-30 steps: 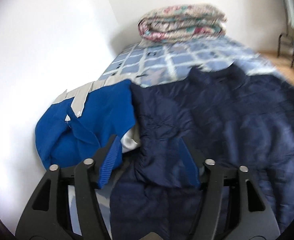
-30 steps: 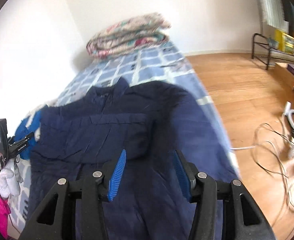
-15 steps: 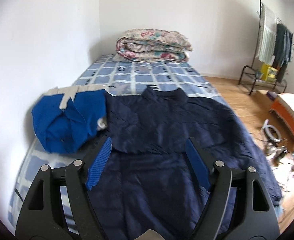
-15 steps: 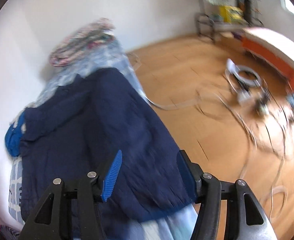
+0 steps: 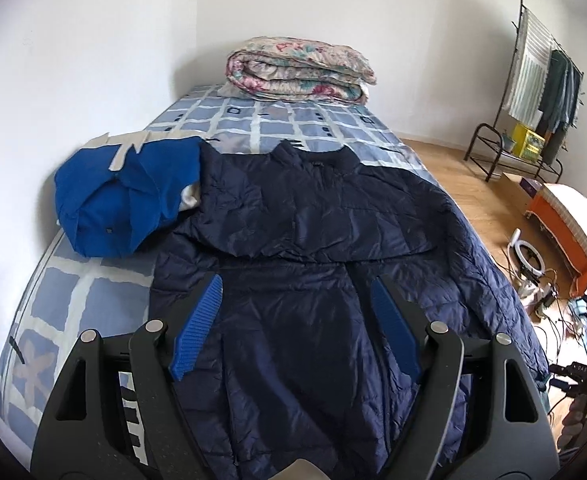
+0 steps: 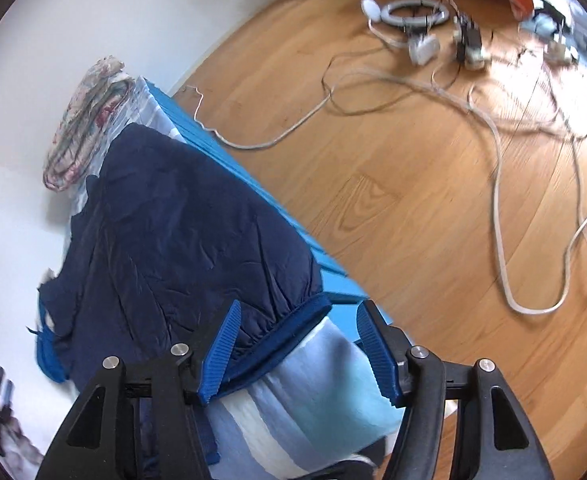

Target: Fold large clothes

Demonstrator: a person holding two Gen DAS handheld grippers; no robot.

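Observation:
A navy quilted jacket (image 5: 313,220) lies spread on the checked bed (image 5: 277,120), with one sleeve folded across its chest. My left gripper (image 5: 295,280) hovers open above the jacket's lower half, with nothing between its blue pads. In the right wrist view the jacket (image 6: 173,220) drapes toward the bed's side edge. Its other sleeve ends in a ribbed cuff (image 6: 297,326) near that edge. My right gripper (image 6: 299,306) points down over the cuff, open. The cuff lies between the fingers, and the pads do not press on it.
A folded bright-blue garment (image 5: 125,200) lies against the wall, left of the jacket. A rolled floral quilt (image 5: 301,70) sits at the bed's far end. Beside the bed, the wooden floor (image 6: 413,200) carries white cables (image 6: 501,208) and a ring light (image 6: 413,10). A clothes rack (image 5: 541,80) stands at the back right.
The left gripper drew back and rose from the jacket's left side to over its lower half. The right gripper rolled and swung down to the cuff at the bed's edge. Both jaws widened.

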